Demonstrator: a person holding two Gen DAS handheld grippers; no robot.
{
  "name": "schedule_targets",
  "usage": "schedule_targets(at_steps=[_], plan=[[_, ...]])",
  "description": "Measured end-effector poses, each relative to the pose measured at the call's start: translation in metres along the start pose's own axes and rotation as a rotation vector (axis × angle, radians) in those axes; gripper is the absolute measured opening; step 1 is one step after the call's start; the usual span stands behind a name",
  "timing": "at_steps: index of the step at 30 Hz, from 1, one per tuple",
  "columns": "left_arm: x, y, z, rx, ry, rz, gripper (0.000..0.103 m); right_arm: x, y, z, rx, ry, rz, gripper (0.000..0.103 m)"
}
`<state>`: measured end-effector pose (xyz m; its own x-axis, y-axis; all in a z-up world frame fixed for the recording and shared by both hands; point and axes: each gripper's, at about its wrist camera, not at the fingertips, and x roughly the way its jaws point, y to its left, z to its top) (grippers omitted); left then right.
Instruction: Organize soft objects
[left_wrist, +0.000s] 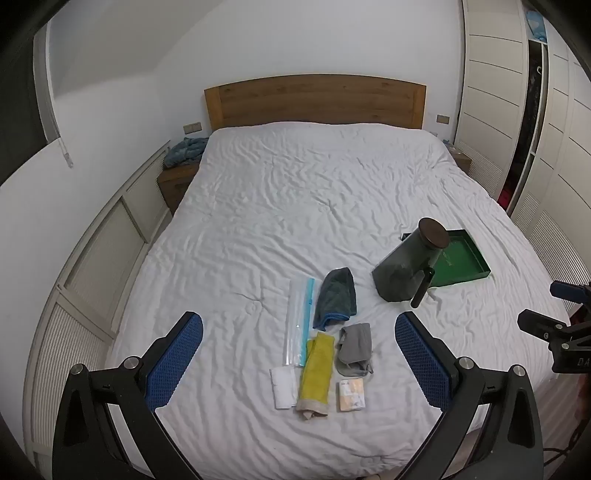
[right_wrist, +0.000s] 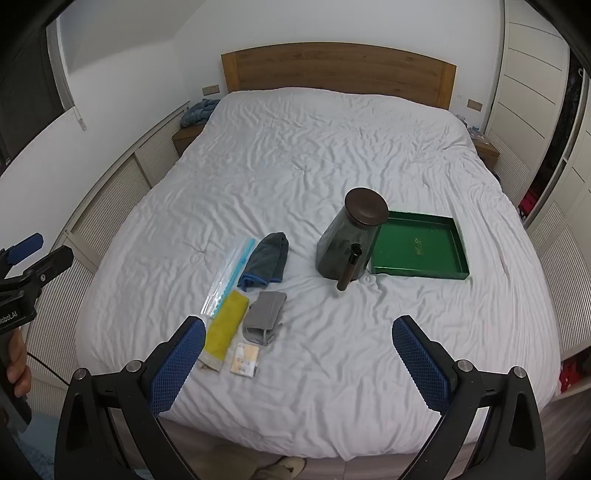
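Observation:
Near the foot of a white bed (left_wrist: 295, 192) lie a dark teal towel (left_wrist: 334, 297) (right_wrist: 266, 260), a yellow cloth (left_wrist: 316, 371) (right_wrist: 225, 325), a grey fabric piece (left_wrist: 354, 347) (right_wrist: 264, 315), a clear zip bag (left_wrist: 299, 321) (right_wrist: 227, 275), a white folded item (left_wrist: 283, 387) and a small packet (left_wrist: 350, 395) (right_wrist: 244, 360). My left gripper (left_wrist: 299, 319) hovers open above this group, holding nothing. My right gripper (right_wrist: 298, 325) is also open and empty, above the sheet just right of the cloths.
A dark canister with a brown lid (right_wrist: 351, 240) and a dark tube (right_wrist: 349, 269) stand beside a green tray (right_wrist: 417, 247) to the right of the cloths. A wooden headboard (left_wrist: 314, 99), bedside tables and white wardrobes surround the bed.

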<state>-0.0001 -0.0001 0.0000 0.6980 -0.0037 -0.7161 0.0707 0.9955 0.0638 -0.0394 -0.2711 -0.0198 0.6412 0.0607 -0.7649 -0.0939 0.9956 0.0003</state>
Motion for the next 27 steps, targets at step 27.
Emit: schedule_targets(at_steps=[27], plan=[[0.000, 0.000, 0.000, -0.001, 0.012, -0.002, 0.102, 0.011, -0.001, 0.001, 0.002, 0.011, 0.002, 0.103]])
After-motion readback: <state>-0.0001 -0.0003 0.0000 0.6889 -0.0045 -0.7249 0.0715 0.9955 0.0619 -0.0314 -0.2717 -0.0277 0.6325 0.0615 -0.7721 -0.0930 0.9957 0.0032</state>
